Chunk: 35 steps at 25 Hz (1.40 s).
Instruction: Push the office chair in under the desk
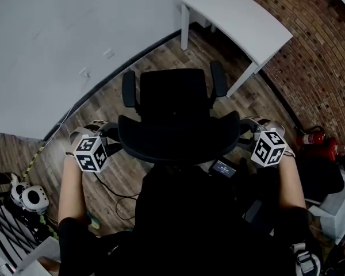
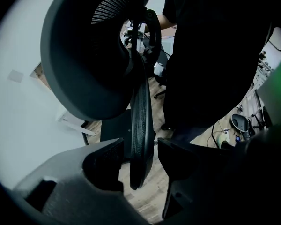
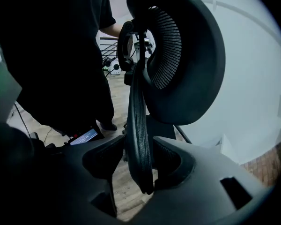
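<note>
The black office chair (image 1: 172, 99) stands on the wood floor, its seat facing the white desk (image 1: 236, 16) at the far right corner. I stand behind its backrest (image 1: 178, 142). My left gripper (image 1: 112, 135) is at the backrest's left edge and my right gripper (image 1: 245, 132) at its right edge. In the left gripper view the mesh backrest edge (image 2: 141, 125) runs between the jaws of the left gripper (image 2: 140, 159), with a gap on one side. In the right gripper view the right gripper (image 3: 138, 161) has both jaws against the backrest edge (image 3: 138, 125). The headrest (image 3: 187, 64) rises above.
A brick wall (image 1: 310, 50) runs behind the desk and a white wall (image 1: 57, 39) lies to the left. A red fire extinguisher (image 1: 317, 138) lies at the right. Cables (image 1: 118, 203) trail on the floor near my feet. A device with a lit screen (image 1: 223, 168) sits below the backrest.
</note>
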### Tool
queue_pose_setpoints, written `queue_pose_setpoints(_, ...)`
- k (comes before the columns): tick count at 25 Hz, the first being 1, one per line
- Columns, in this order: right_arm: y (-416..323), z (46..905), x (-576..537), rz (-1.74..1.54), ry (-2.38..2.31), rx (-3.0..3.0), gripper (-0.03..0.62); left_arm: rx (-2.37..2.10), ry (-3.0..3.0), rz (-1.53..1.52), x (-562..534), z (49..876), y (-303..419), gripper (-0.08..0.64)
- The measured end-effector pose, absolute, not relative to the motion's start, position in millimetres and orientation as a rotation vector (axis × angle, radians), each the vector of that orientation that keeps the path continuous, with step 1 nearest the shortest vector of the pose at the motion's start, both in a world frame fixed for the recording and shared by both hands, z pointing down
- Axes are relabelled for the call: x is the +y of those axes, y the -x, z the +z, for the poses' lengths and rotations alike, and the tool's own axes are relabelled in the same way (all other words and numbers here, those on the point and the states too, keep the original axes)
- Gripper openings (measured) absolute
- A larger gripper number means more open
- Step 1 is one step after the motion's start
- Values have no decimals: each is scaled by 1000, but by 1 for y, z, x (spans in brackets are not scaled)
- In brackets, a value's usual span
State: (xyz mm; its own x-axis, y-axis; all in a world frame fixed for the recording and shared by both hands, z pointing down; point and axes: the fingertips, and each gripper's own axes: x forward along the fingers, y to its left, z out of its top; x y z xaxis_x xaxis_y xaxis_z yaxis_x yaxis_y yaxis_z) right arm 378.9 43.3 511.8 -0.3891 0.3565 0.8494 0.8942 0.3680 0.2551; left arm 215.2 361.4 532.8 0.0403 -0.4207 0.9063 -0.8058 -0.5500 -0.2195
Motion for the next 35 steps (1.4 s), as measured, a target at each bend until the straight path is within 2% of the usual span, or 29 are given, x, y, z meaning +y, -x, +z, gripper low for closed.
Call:
queue_pose_setpoints(8,-377,520,44,-987,1088,-1888,163,-1216,-1971,1555,356,539,-218,231)
queue_pose_setpoints(11,-377,522,45,-984,1094,-1882,161,-1218,-1967,1569,357,541,-216,182)
queue_pose_setpoints(15,-377,523,46,-971,1096,-1885,156,-1214,-1971,1565,358,542,-217,165)
queue_pose_setpoints(23,-376,521,51,-965,1082,-1869,144,-1180,-1989,1502,361,541,-215,150)
queue_pose_setpoints(35,-372,521,82,-927,1019,-1937,137,-1116,-2039,1570,376,543,-185,146)
